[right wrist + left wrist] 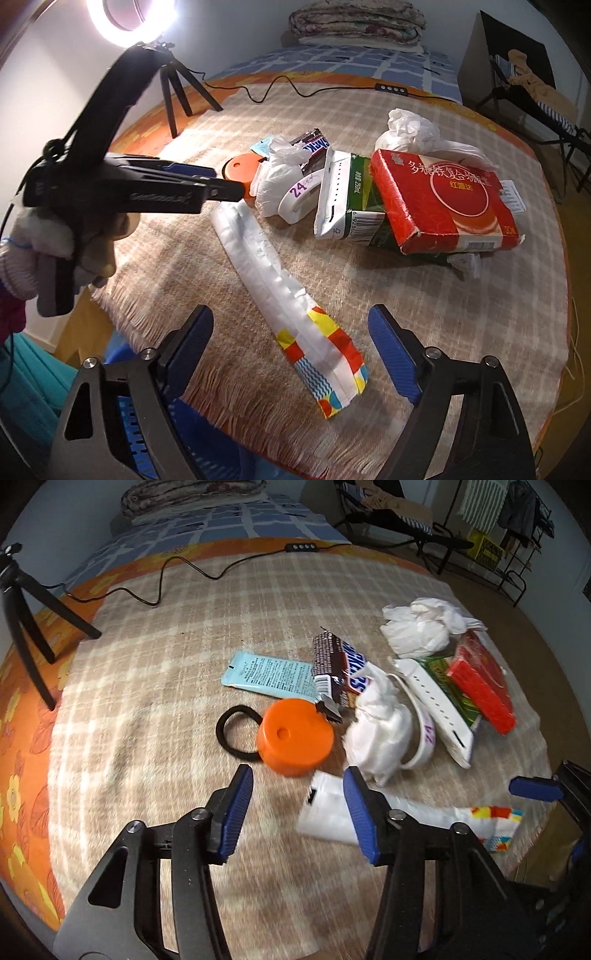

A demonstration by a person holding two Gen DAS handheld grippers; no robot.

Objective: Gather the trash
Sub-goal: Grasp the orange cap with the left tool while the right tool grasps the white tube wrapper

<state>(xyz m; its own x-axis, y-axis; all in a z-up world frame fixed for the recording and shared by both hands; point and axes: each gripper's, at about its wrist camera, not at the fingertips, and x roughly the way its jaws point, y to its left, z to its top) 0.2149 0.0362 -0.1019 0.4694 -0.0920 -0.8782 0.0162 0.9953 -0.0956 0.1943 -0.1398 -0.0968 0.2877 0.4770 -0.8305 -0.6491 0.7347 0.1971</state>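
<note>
Trash lies heaped on a plaid blanket (166, 701). An orange lid (295, 734) sits just ahead of my left gripper (297, 786), which is open with nothing between its pads. Around the lid are a black hair tie (231, 731), a blue packet (266, 674), a Snickers wrapper (340, 668) and a crumpled tissue (380, 727). A long white wrapper (277, 288) with a colourful end lies on the blanket between the fingers of my open right gripper (291, 332). Further back are a red box (443, 199), a green-white carton (343, 199) and a white plastic bag (410, 129).
A black tripod (26, 627) holding a ring light (129, 18) stands at the blanket's left, its cable (184, 572) running across the back. A blue slatted basket (129, 406) shows below the bed edge. A person's gloved hand (48, 236) holds the left gripper.
</note>
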